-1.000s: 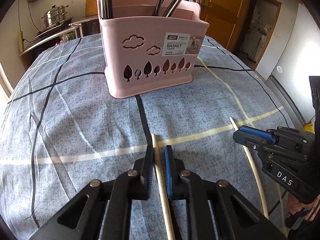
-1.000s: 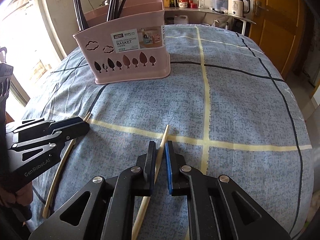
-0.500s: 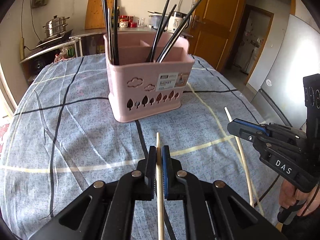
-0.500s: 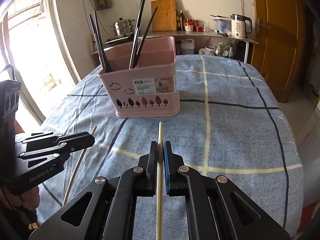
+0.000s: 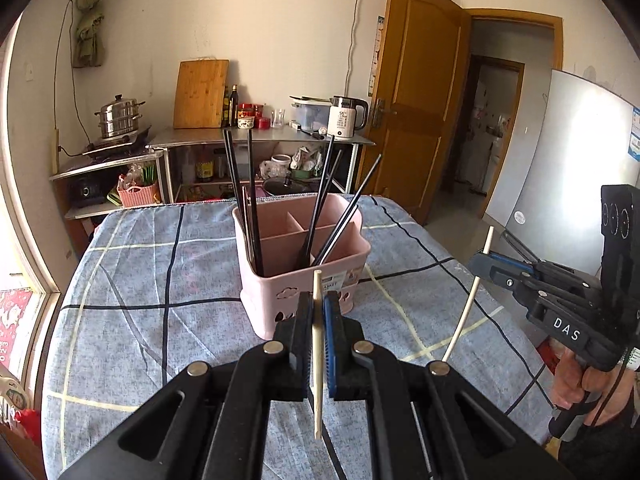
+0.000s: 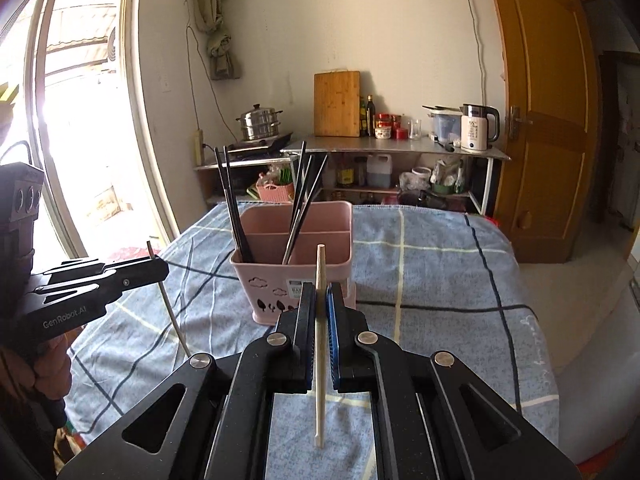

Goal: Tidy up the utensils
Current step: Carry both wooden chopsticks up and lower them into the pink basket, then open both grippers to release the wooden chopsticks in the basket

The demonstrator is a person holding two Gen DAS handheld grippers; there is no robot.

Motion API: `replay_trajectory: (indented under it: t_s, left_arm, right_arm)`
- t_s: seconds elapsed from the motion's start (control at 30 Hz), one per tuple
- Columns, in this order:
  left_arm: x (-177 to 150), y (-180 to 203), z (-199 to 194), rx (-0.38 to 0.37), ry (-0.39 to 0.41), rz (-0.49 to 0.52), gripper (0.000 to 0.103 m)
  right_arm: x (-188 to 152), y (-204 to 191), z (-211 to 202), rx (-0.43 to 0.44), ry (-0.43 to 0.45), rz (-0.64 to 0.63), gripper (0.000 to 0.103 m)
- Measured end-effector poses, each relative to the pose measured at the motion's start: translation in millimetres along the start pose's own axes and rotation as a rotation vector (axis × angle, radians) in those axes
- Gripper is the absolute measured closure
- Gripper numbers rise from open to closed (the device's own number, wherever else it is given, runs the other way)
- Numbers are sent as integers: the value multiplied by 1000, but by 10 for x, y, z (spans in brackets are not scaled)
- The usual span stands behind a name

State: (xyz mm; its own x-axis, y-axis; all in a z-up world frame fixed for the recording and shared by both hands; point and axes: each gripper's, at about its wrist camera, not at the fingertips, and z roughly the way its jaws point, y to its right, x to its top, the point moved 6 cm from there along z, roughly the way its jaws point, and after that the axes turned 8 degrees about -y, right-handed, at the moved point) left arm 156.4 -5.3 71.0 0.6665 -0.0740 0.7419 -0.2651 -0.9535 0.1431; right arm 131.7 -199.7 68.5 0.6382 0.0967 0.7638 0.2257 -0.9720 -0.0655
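Note:
A pink divided utensil basket [image 5: 276, 292] [image 6: 260, 276] stands on the blue checked tablecloth and holds several black chopsticks [image 5: 252, 200] [image 6: 230, 200]. My left gripper [image 5: 318, 304] is shut on a pale wooden chopstick [image 5: 318, 360], held upright in the air just in front of the basket. My right gripper [image 6: 320, 296] is shut on another pale wooden chopstick [image 6: 320, 344], also lifted above the table before the basket. Each gripper shows in the other's view: the right one [image 5: 480, 258] with its chopstick [image 5: 468, 300], the left one [image 6: 160, 270] with its chopstick [image 6: 174, 320].
The table [image 5: 132, 280] [image 6: 440, 280] has edges close on the left and right. Behind it stands a metal shelf [image 5: 260, 136] with a kettle [image 5: 344, 116], cutting board [image 5: 200, 94] and steamer pot [image 5: 118, 116]. A wooden door [image 6: 544, 120] is at the right.
Both grippers closed on their chopsticks on the cloth, then lifted them well above the table and tilted them upright. The basket now appears lower and farther in both views.

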Motion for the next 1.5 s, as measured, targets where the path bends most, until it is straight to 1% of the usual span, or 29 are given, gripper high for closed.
replay_trajectory:
  t_s: [0.2,0.43,0.67,0.93,1.33,1.5]
  left_arm:
    - [89,-18,-51,3,17,4,97]
    - [105,5,-15,3,5,14,97]
    - [218,-15,-44,-2,11,13,97]
    - [566,-67,-143,-3,58,12,97]
    - [1202,-209,-137,11,142,-5,97]
    - [1356,-270,-114,16,175,-7,97]
  right_arm:
    - [84,6,-77,9,34,0,97]
    - [93,21,-36,26,33,5,97]
    - [213,1,-17,39,50,3,97]
    - [512,-106,64,68,93,-15,97]
    - [1124,-297,242,103,182,-25,97]
    - [1264,-374,346,114,205,-22,97]
